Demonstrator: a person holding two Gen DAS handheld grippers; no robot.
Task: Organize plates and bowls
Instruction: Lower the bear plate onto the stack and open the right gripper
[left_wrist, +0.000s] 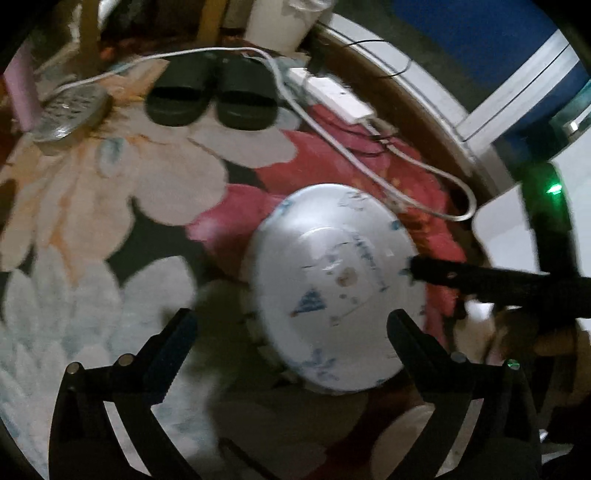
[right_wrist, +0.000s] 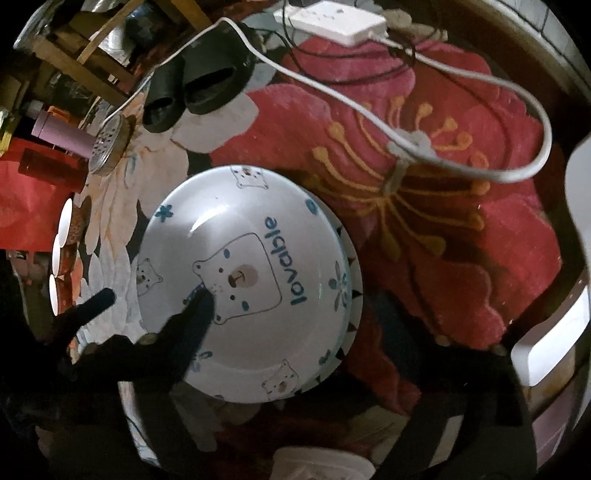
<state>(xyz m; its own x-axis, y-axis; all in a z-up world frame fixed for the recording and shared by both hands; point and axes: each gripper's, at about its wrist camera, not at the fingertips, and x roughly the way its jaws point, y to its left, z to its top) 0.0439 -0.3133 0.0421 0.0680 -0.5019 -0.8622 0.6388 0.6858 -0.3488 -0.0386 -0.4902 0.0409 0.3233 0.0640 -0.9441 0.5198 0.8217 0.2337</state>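
Note:
A white plate (left_wrist: 340, 288) printed with a bear and the word "lovable" (right_wrist: 251, 280) lies face up on the flowered rug. It rests on another dish, whose dark patterned rim (right_wrist: 352, 291) shows under its right edge. My left gripper (left_wrist: 291, 321) is open just above the plate's near edge, and its pads touch nothing. My right gripper (right_wrist: 291, 302) is open too, its fingers spread over the plate without pressing on it. One of the right gripper's fingers (left_wrist: 428, 267) reaches in over the plate's right rim. One of the left gripper's fingers (right_wrist: 99, 301) shows beside the plate.
Black slippers (left_wrist: 210, 99), a white power strip (left_wrist: 332, 96) and its looping cable (right_wrist: 517, 173) lie beyond the plate. A round metal strainer (left_wrist: 70, 114) and a pink bottle (right_wrist: 62, 136) sit far left. A white bowl (right_wrist: 321, 461) is close below, and paper cups (right_wrist: 59, 251) stand at the left.

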